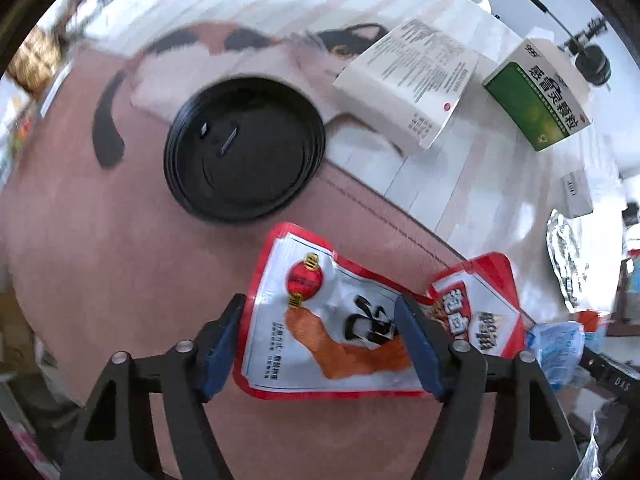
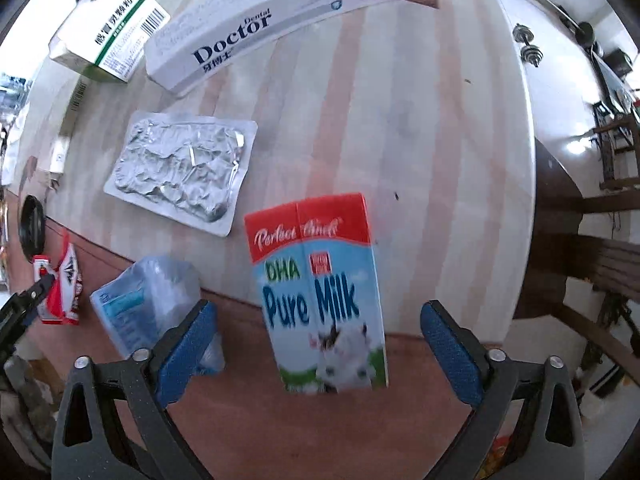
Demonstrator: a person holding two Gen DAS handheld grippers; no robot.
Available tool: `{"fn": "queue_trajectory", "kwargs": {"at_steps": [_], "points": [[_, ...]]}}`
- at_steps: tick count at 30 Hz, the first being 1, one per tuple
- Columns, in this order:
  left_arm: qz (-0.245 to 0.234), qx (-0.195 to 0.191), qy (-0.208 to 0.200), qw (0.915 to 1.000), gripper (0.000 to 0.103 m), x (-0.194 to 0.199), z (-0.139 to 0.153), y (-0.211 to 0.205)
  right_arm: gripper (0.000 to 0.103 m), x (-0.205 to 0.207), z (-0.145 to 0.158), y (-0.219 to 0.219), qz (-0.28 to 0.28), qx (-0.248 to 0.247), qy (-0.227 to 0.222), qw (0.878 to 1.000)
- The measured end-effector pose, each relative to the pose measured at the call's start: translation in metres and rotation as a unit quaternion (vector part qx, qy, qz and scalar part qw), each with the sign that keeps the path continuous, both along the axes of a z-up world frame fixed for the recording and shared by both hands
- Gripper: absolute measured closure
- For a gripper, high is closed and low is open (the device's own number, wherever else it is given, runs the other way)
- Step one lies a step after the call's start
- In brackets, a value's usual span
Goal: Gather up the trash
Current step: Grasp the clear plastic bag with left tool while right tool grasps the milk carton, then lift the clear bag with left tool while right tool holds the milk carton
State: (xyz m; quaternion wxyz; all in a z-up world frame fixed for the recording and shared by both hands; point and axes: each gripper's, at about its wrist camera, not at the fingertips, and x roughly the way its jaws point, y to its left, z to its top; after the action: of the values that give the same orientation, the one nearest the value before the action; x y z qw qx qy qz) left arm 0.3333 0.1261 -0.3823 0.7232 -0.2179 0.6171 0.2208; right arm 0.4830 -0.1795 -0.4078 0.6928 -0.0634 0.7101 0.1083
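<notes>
In the left wrist view my left gripper (image 1: pixel 320 312) is open, its blue fingers on either side of a red and white snack wrapper (image 1: pixel 316 320) lying flat on the pink mat. A second red and white wrapper (image 1: pixel 480 304) lies just right of it. In the right wrist view my right gripper (image 2: pixel 320 320) is open, its fingers astride a Pure Milk carton (image 2: pixel 320 292) that lies flat. A crumpled blue and clear plastic bag (image 2: pixel 148 300) sits by the left finger. The two red wrappers (image 2: pixel 60 288) show at far left with the left gripper's tip.
A black round lid (image 1: pixel 244 148) lies on the mat beyond the wrapper. A white leaflet box (image 1: pixel 408 80), a green medicine box (image 1: pixel 540 96), a foil blister pack (image 2: pixel 180 168) and a long Doctor toothpaste box (image 2: pixel 280 16) lie on the striped table. The table edge is at right.
</notes>
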Motion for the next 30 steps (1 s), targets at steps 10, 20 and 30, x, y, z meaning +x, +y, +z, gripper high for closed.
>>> {"fn": "queue_trajectory", "kwargs": {"at_steps": [10, 20, 30], "points": [[-0.021, 0.056, -0.018, 0.9980, 0.100, 0.001, 0.040, -0.014, 0.050, -0.018, 0.005, -0.006, 0.021, -0.022, -0.052, 0.998], [-0.024, 0.087, -0.045, 0.9949, 0.103, -0.008, 0.090, -0.036, 0.051, -0.024, 0.039, -0.025, 0.020, 0.017, -0.065, 0.998], [0.005, 0.137, -0.086, 0.9868, 0.103, -0.050, 0.155, -0.030, 0.051, -0.049, 0.108, 0.018, 0.080, 0.070, -0.111, 0.988]]}}
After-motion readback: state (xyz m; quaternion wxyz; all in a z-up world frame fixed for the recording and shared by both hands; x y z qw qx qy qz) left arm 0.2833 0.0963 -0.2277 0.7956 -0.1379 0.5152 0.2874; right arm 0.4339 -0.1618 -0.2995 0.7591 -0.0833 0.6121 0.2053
